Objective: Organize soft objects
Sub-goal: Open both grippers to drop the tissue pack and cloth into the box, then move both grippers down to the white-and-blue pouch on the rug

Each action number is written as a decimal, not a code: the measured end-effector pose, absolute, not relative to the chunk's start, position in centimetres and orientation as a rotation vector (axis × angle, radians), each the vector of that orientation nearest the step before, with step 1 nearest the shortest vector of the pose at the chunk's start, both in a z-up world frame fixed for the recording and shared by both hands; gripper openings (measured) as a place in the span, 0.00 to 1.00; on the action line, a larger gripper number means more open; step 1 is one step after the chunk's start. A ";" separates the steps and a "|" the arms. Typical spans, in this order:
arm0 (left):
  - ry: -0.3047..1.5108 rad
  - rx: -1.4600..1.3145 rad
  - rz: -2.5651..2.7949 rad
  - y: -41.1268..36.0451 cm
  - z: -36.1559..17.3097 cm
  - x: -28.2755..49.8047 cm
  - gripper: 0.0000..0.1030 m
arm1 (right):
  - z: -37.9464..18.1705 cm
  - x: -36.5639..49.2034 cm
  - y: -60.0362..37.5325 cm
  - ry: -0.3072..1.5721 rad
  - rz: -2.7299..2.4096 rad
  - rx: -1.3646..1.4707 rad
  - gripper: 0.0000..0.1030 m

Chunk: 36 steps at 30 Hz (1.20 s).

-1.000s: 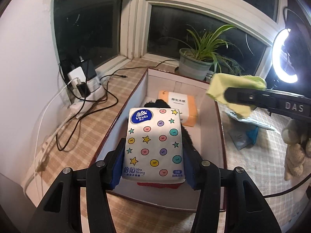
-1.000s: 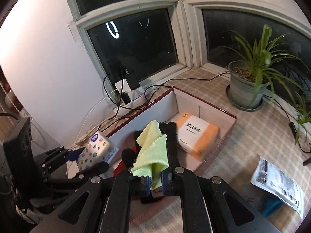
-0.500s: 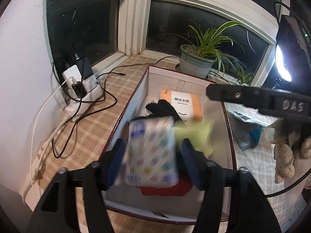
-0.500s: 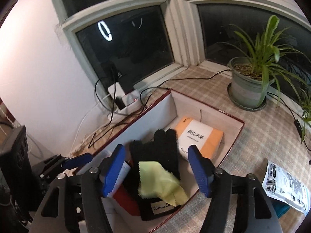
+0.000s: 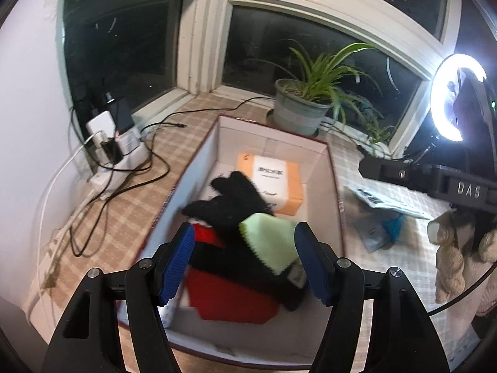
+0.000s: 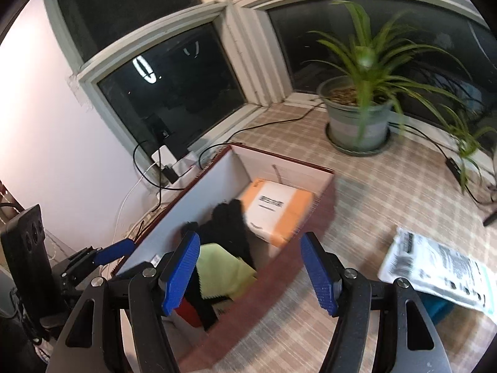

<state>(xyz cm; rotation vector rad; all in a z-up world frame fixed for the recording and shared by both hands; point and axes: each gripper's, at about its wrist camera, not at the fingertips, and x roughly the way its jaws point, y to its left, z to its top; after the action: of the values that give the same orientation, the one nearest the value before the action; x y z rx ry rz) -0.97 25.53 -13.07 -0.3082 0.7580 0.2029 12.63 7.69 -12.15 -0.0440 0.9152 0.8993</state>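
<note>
Now both my left gripper [image 5: 243, 259] and right gripper [image 6: 250, 272] gape empty over the box [image 5: 332, 186]; next, fetch the plush toy [image 5: 450, 255].

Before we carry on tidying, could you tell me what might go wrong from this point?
1. The yellow-green cloth lies loose on the black glove, high in the box; either open claw, left claw or right claw, could snag it when pulling away.
2. The loose cables run close beside the box, so shifting it may tug them.
</note>
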 end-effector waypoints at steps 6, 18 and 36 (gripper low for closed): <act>0.742 -0.315 0.142 22.6 -12.0 0.0 0.64 | -11.9 13.4 0.8 0.942 0.840 0.070 0.62; 0.778 -0.376 0.016 14.5 -12.3 3.2 0.64 | -14.2 15.0 -15.6 1.008 0.611 0.378 0.62; 0.908 -0.657 0.026 9.2 -16.5 12.0 0.64 | -20.9 20.0 -21.4 1.125 0.452 0.653 0.62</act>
<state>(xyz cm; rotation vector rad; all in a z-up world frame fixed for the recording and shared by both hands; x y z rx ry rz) 11.99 9.24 -16.48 -0.6567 0.9076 0.0263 20.05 -21.42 -20.87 0.6528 1.1251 0.4517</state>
